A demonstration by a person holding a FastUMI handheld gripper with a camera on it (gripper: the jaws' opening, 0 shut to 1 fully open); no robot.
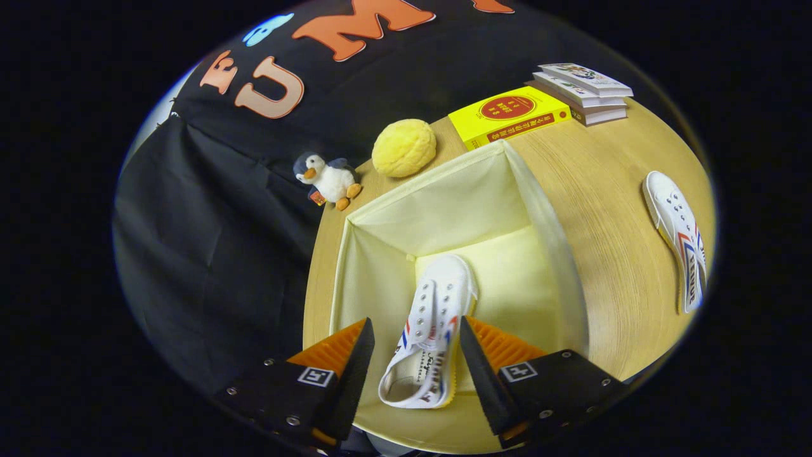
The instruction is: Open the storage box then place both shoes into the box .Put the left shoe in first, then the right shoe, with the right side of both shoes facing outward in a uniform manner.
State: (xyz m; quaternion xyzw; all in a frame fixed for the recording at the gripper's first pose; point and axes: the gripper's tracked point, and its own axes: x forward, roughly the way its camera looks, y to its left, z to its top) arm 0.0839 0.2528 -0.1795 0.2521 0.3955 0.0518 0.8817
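White shoe (431, 330) lies in box (558, 254) between parted tongs (417, 355), untouched.

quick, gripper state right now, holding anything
gripper: open, holding nothing; the white shoe lies between its fingers inside the open storage box, neither finger pressing it.

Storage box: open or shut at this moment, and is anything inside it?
Open. The storage box shows its pale lining, and one white shoe lies inside, between the spread fingers without touching either.
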